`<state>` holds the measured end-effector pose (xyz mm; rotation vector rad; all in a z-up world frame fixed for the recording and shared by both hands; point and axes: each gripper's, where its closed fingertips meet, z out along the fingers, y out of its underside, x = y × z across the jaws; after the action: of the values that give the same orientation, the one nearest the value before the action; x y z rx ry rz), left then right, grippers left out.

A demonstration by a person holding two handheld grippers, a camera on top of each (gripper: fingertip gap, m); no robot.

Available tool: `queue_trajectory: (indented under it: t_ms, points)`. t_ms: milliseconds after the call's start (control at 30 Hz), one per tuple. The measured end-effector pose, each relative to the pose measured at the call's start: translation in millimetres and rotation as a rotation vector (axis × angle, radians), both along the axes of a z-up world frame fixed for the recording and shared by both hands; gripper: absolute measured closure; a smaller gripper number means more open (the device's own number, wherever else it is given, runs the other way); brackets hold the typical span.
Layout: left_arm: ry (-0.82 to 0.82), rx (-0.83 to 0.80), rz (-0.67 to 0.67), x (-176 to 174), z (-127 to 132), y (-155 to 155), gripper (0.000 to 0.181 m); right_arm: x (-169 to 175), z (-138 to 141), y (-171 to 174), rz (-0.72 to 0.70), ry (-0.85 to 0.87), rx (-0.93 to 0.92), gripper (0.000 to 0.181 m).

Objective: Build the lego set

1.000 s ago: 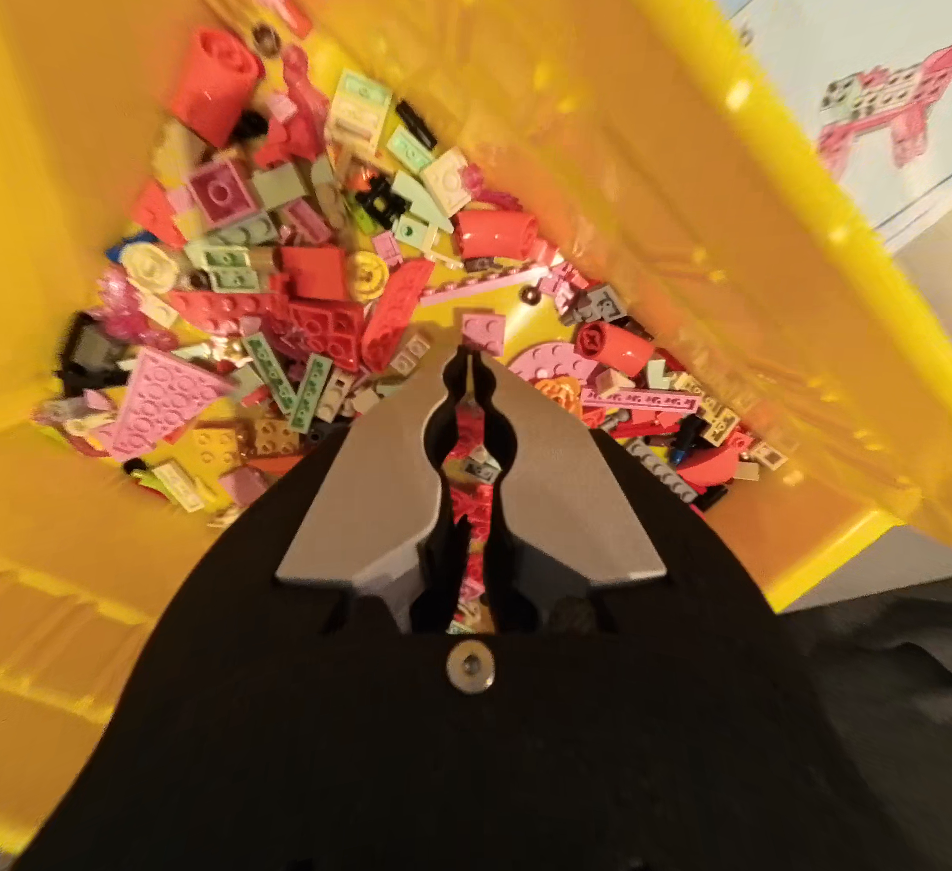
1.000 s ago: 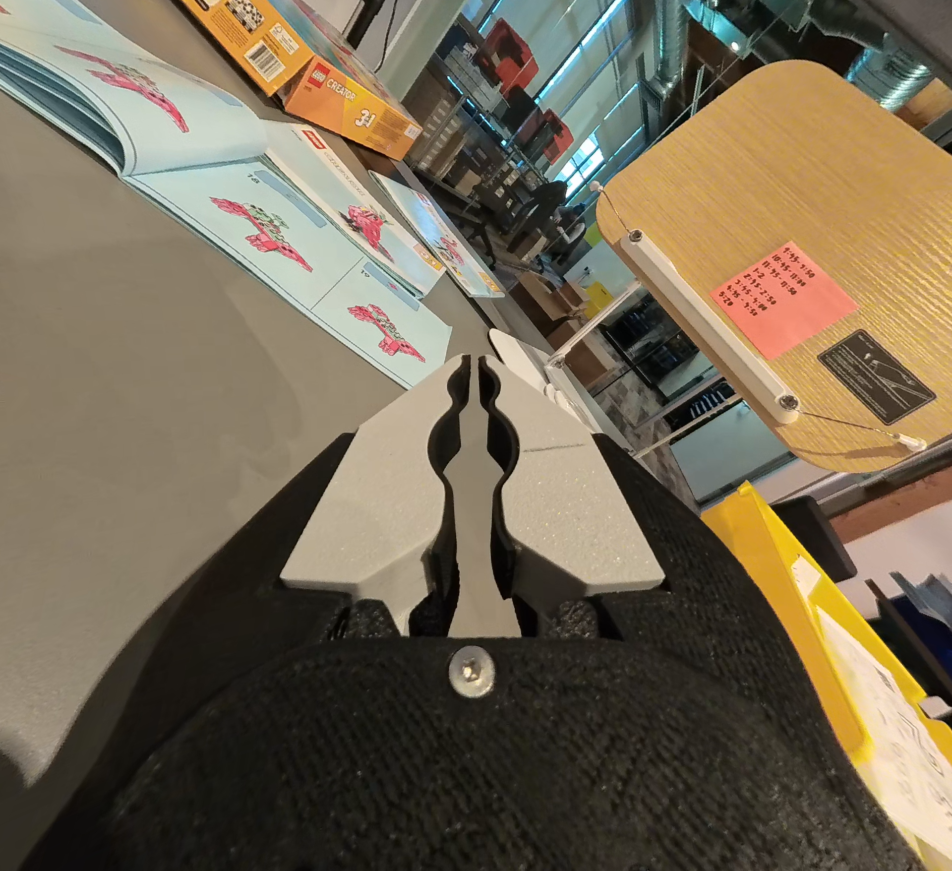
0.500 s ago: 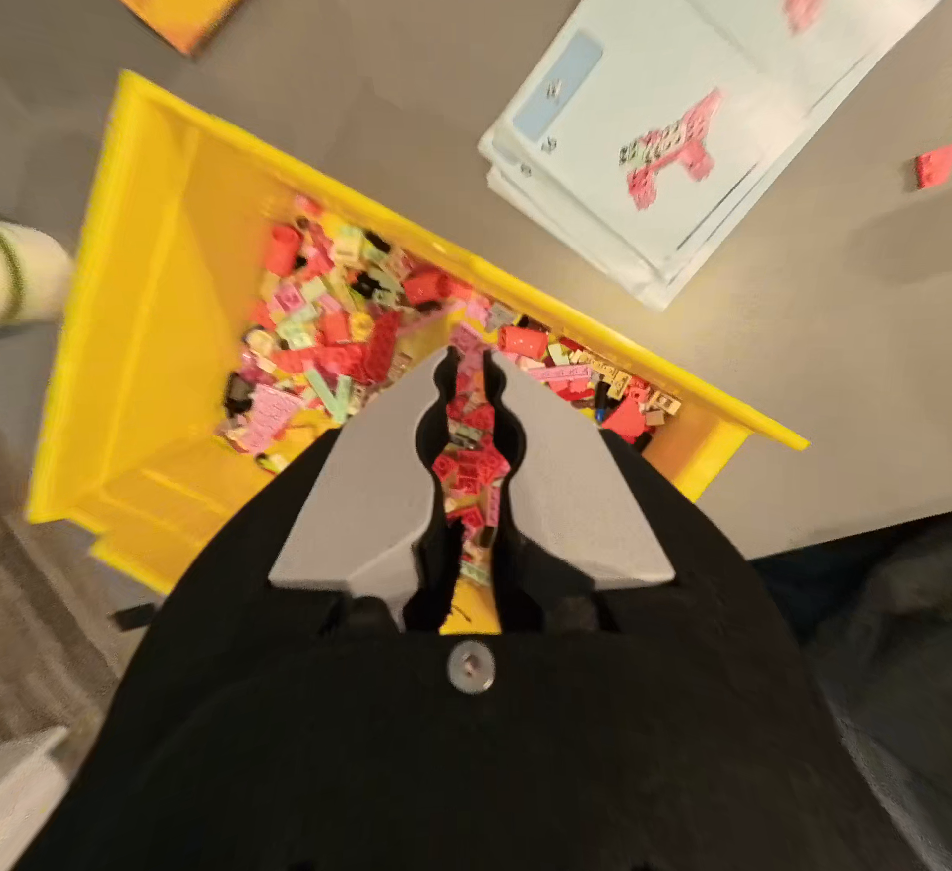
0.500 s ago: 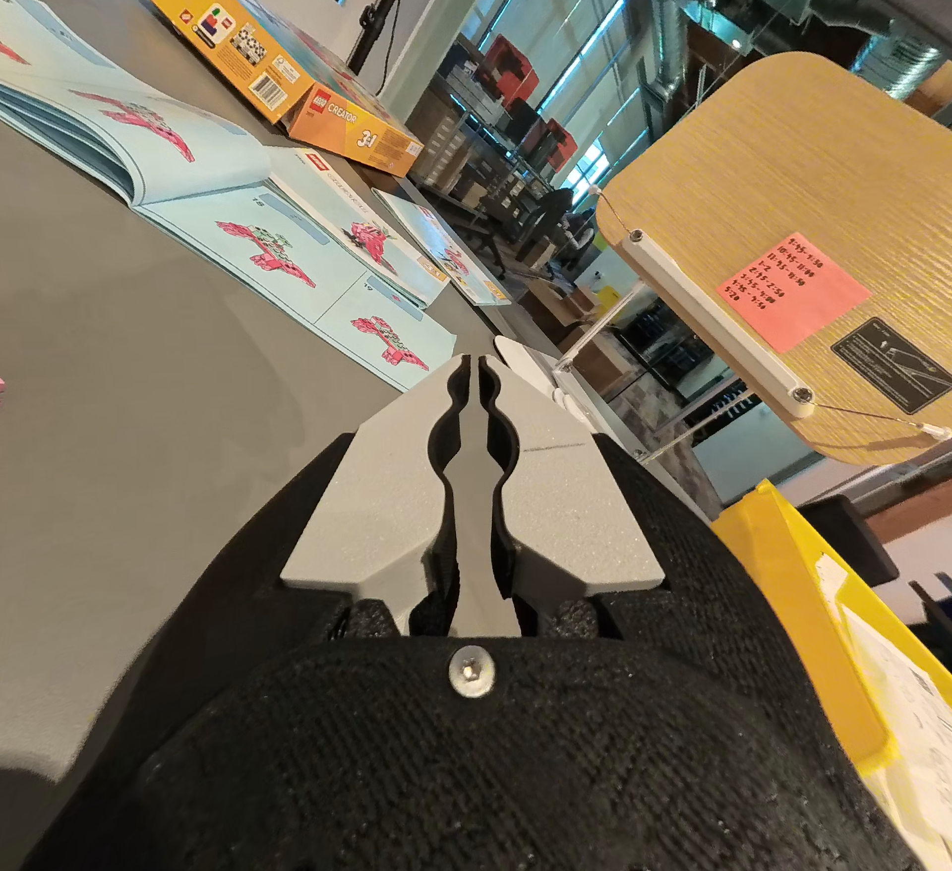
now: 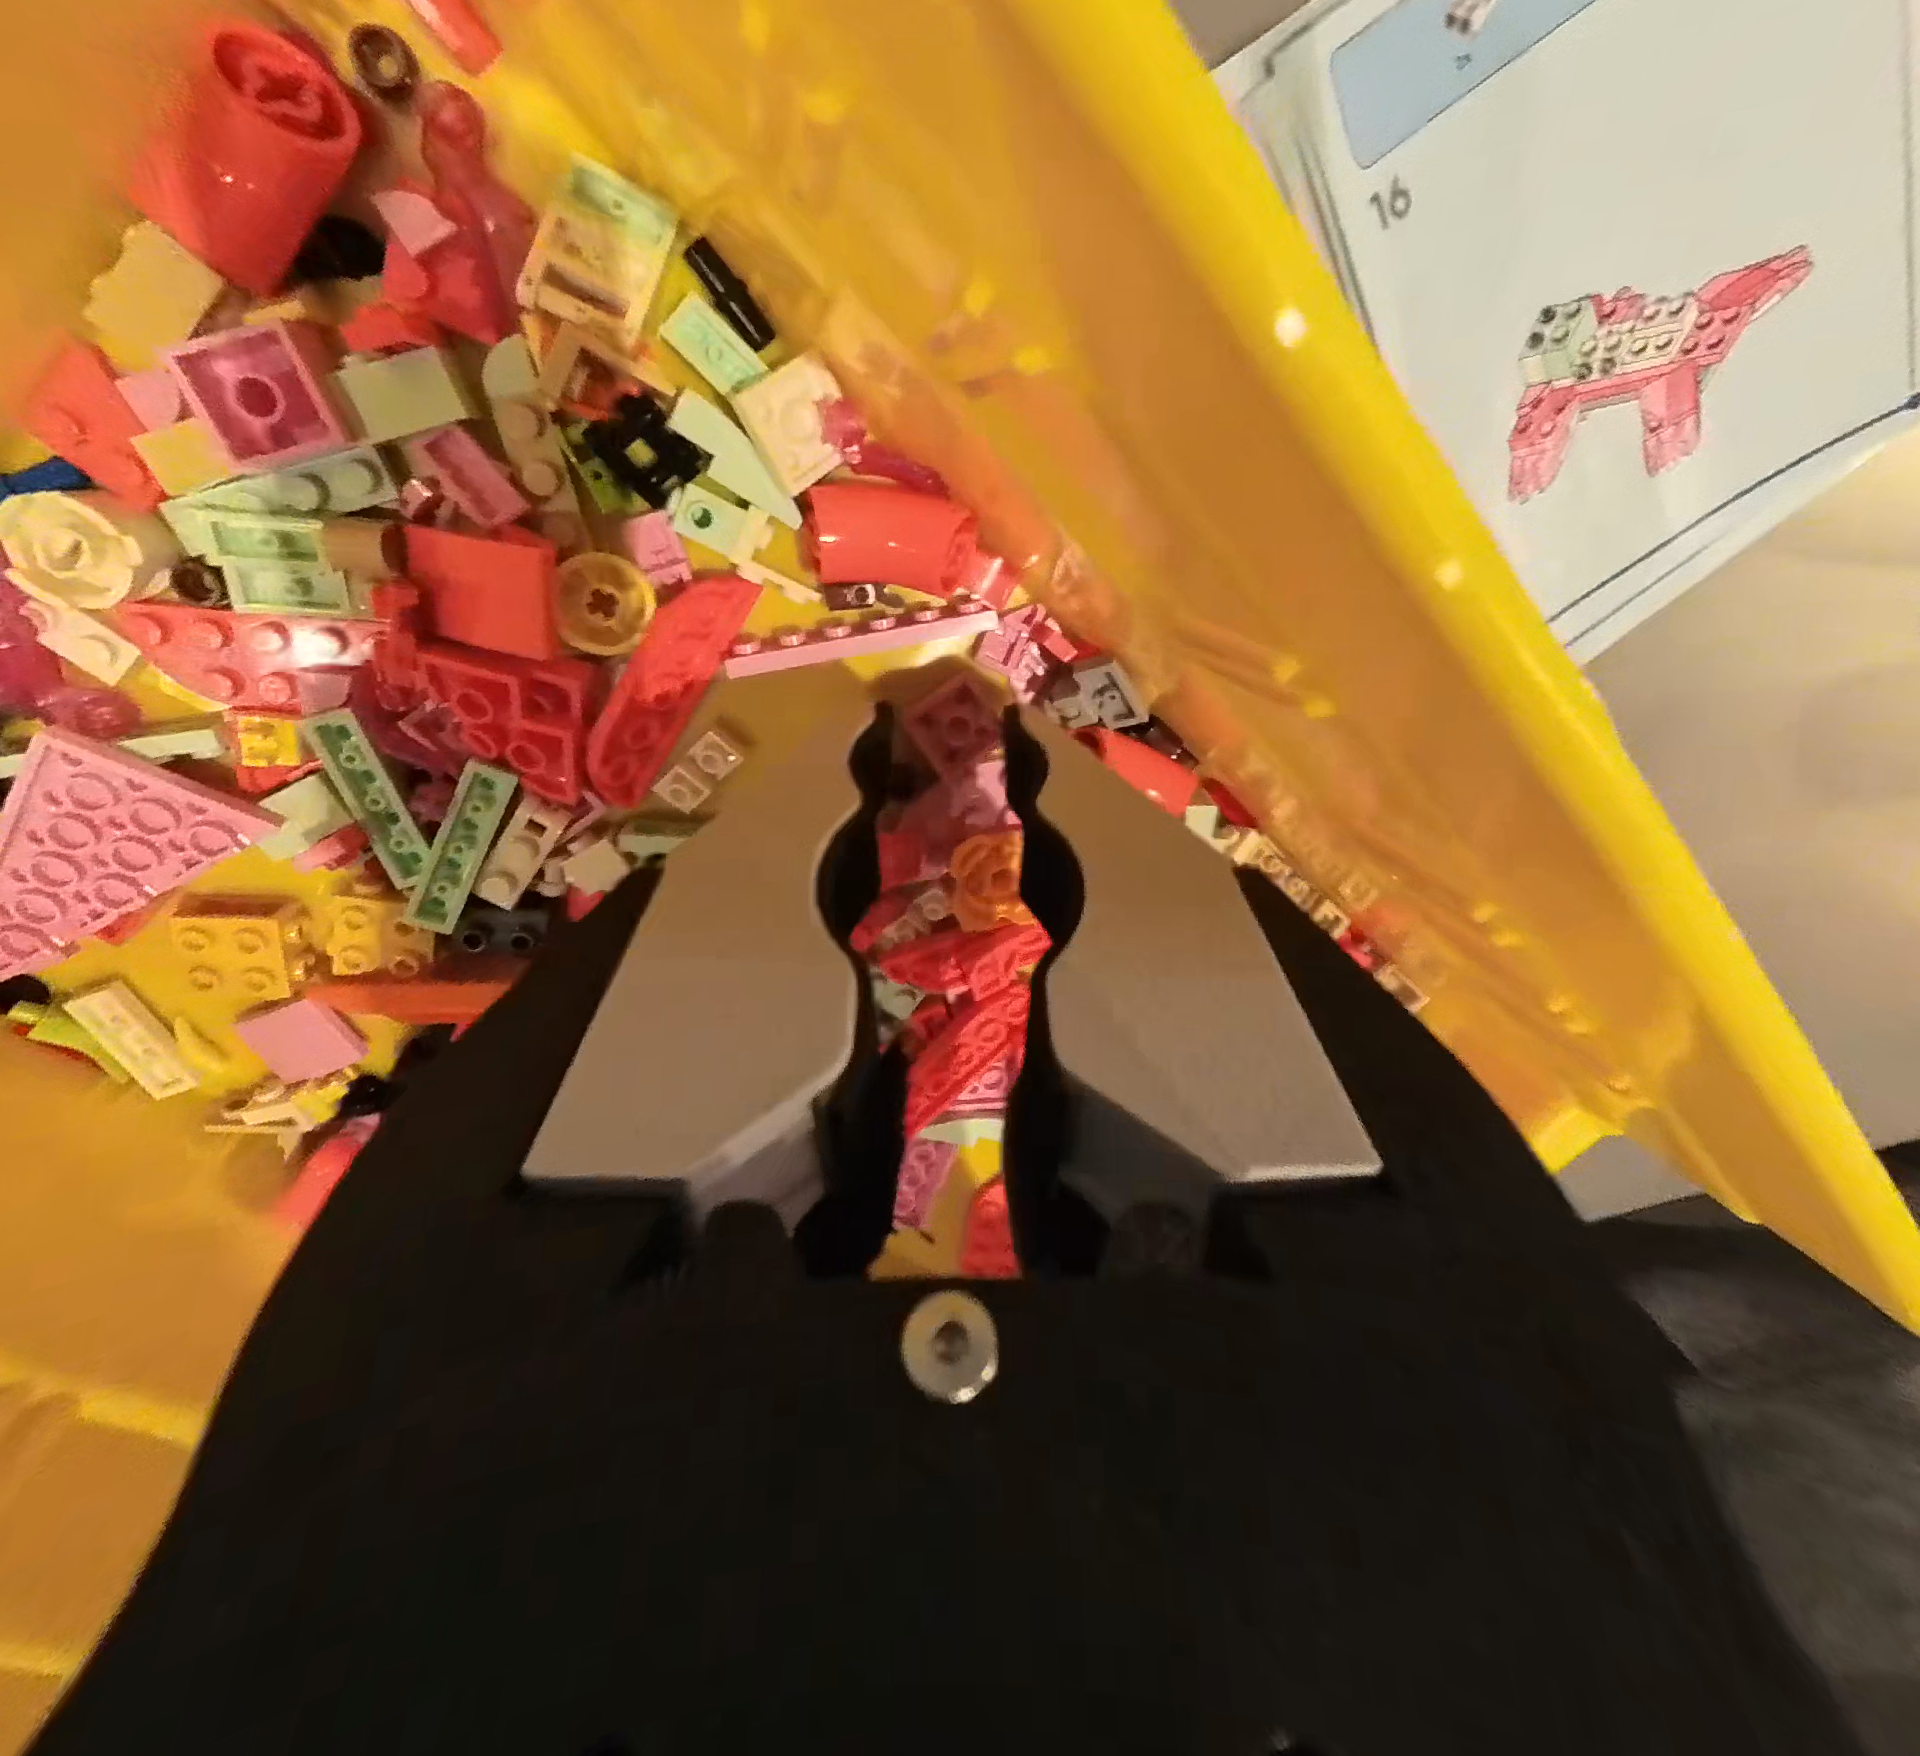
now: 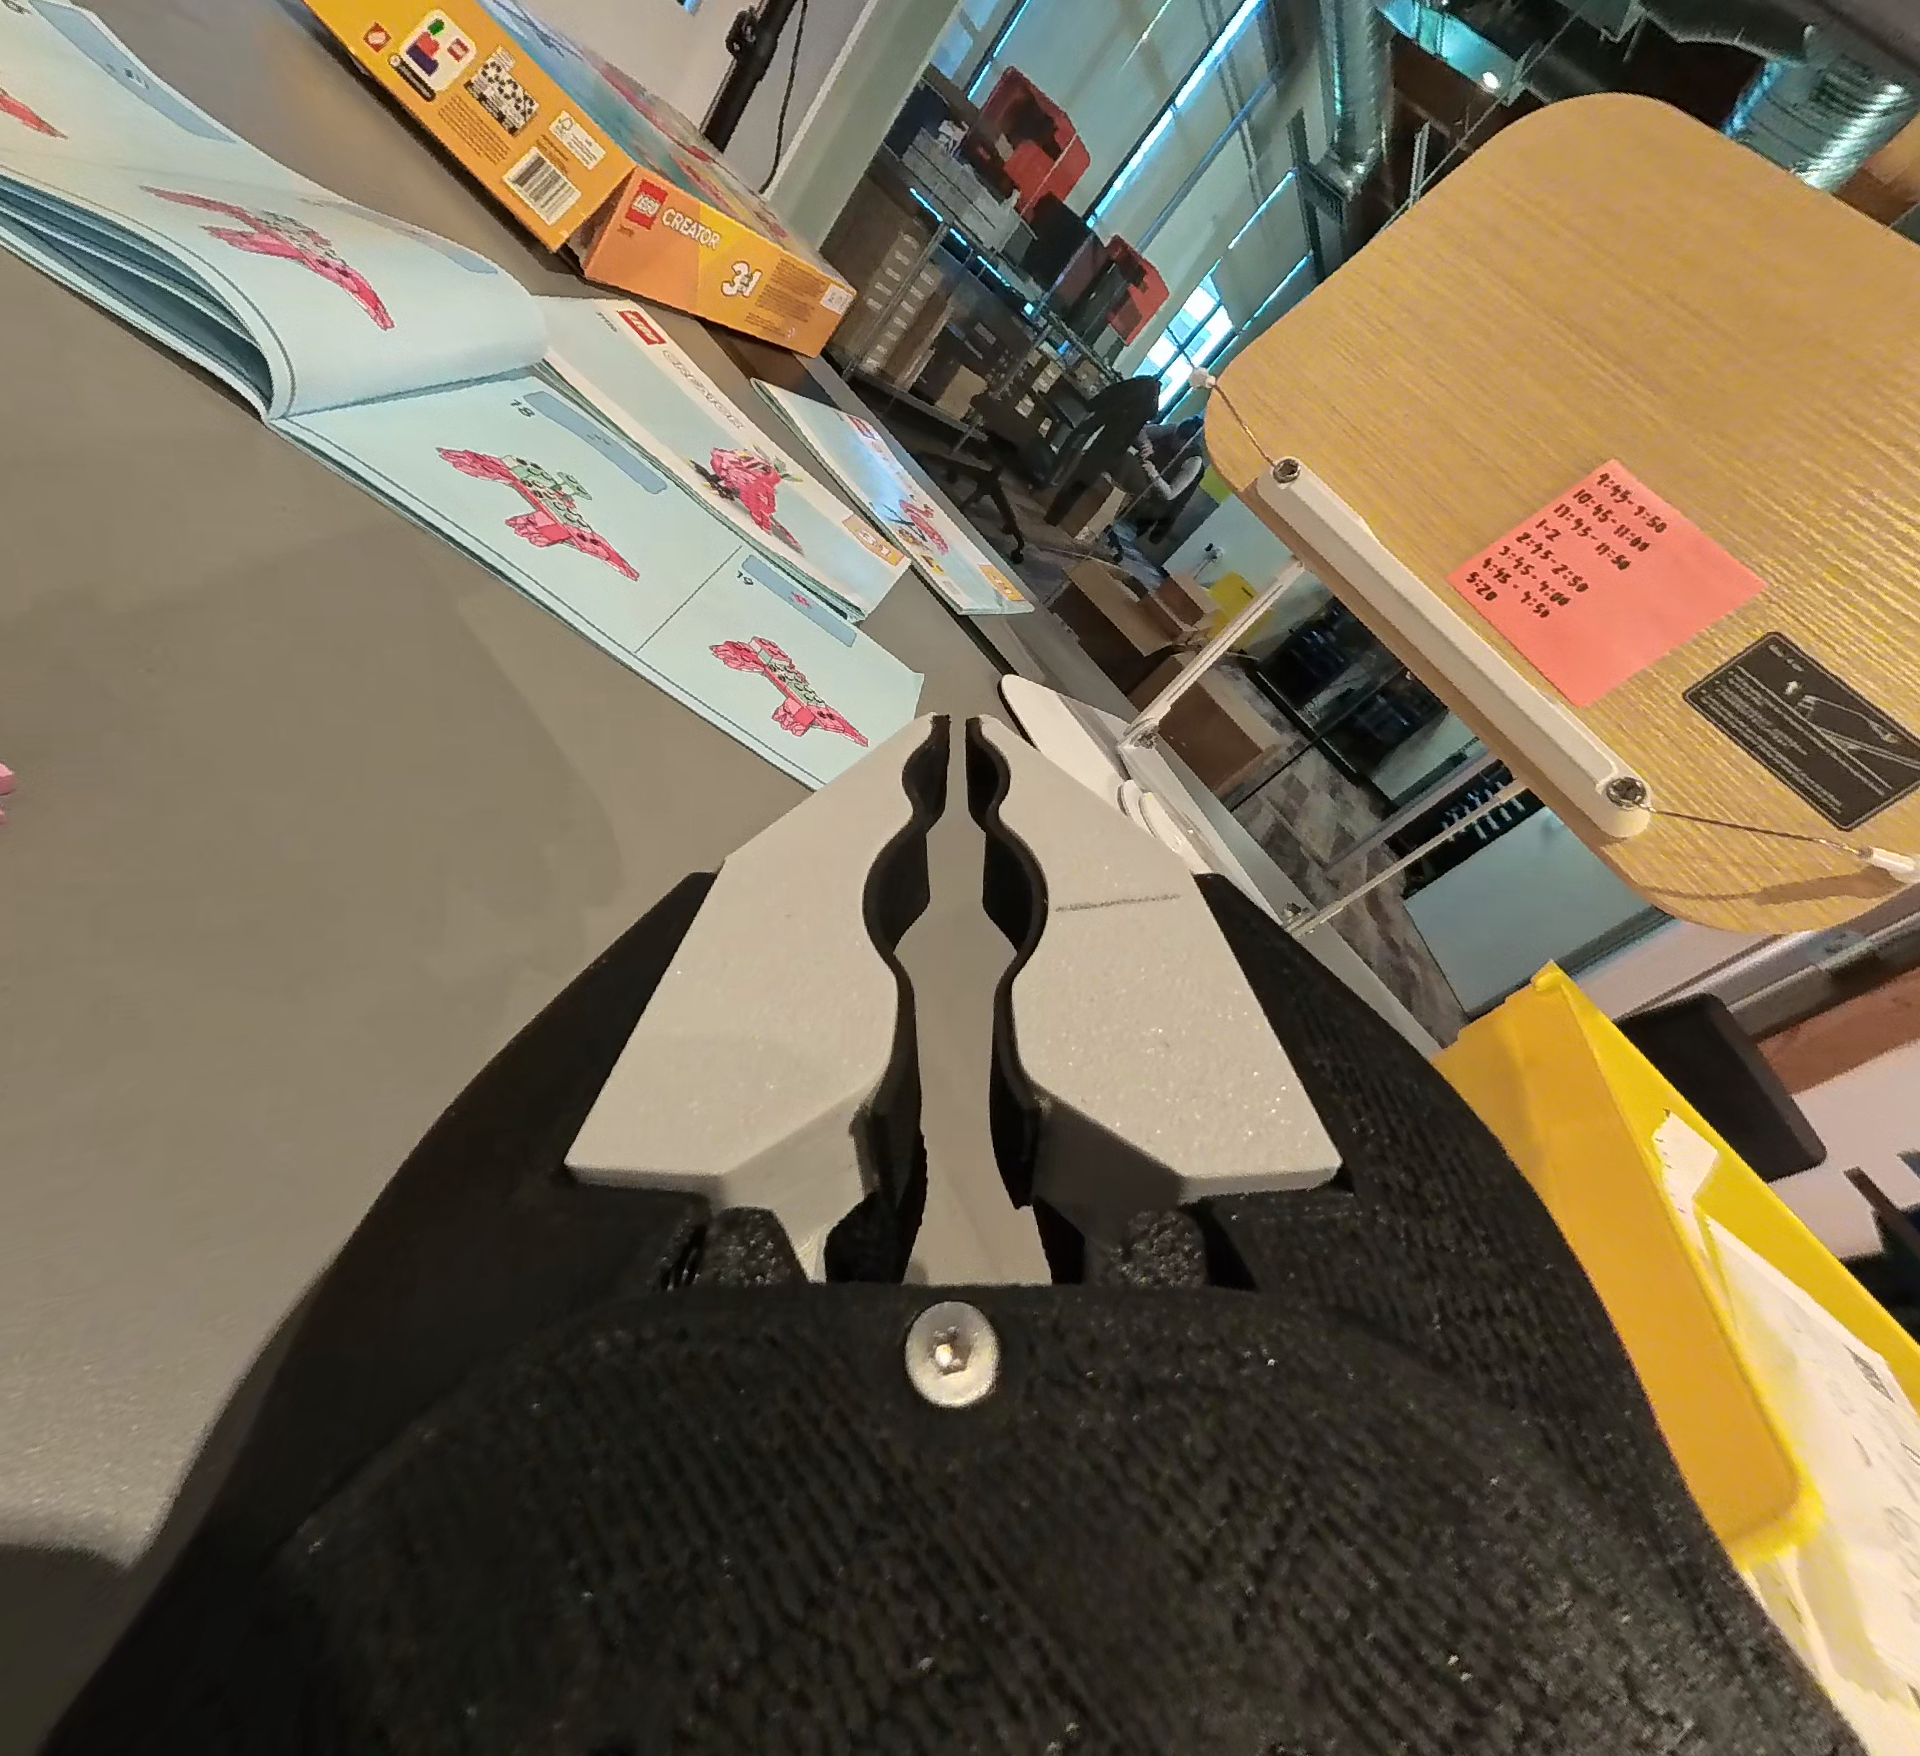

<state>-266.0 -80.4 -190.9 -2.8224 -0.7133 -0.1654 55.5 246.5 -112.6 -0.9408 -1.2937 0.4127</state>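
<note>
A yellow bin (image 5: 1143,335) holds a pile of loose lego pieces (image 5: 436,626) in red, pink, mint and yellow. My left gripper (image 5: 948,724) is down inside the bin, just above the pile, with its jaws parted a little. A small pink square brick (image 5: 951,719) lies between its tips; I cannot tell if the fingers touch it. My right gripper (image 6: 957,724) is shut and empty, low over the grey table (image 6: 260,875). An open instruction booklet (image 6: 416,376) with pictures of a pink model lies ahead of it.
The booklet also shows beyond the bin wall in the left wrist view (image 5: 1621,272). An orange lego box (image 6: 582,148) lies at the table's far side. The yellow bin (image 6: 1621,1239) stands right of my right gripper. A wooden board (image 6: 1610,335) hangs above. Spacing between my two grippers at the tips: around 45 cm.
My left gripper was high above the bin half a second ago; now it is back down among the pieces with its jaws parted wider. The right gripper has barely moved.
</note>
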Motion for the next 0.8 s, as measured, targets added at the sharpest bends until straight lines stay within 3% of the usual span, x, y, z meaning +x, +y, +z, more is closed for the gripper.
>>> queue_trajectory:
  t_ms: [167, 267, 333, 400, 500, 567, 633, 800]
  points:
    - [0.017, 0.001, -0.079, 9, 0, 1, 0.164, 0, 0, 0, 0.002, 0.001, -0.002, 0.180]
    - [0.076, 0.076, -0.077, 2, 21, 8, 0.165, 1, 1, 1, 0.000, 0.009, -0.007, 0.180]
    - [0.146, 0.217, -0.056, -3, 56, 22, 0.165, 1, 2, 1, 0.000, 0.012, -0.010, 0.180]
    - [0.240, 0.423, -0.053, 4, 109, 38, 0.167, 1, 3, 1, 0.003, 0.018, -0.011, 0.180]
    - [0.391, 0.757, -0.168, 52, 192, 63, 0.166, 2, 7, 1, 0.008, 0.032, -0.013, 0.179]
    - [0.424, 0.891, -0.281, 99, 221, 80, 0.166, 4, 12, -1, 0.012, 0.046, 0.000, 0.178]
    - [0.412, 0.960, -0.406, 145, 225, 100, 0.166, 5, 15, -4, 0.024, 0.055, 0.003, 0.178]
    - [0.380, 1.072, -0.609, 223, 196, 154, 0.166, 7, 19, -17, 0.083, 0.068, -0.022, 0.177]
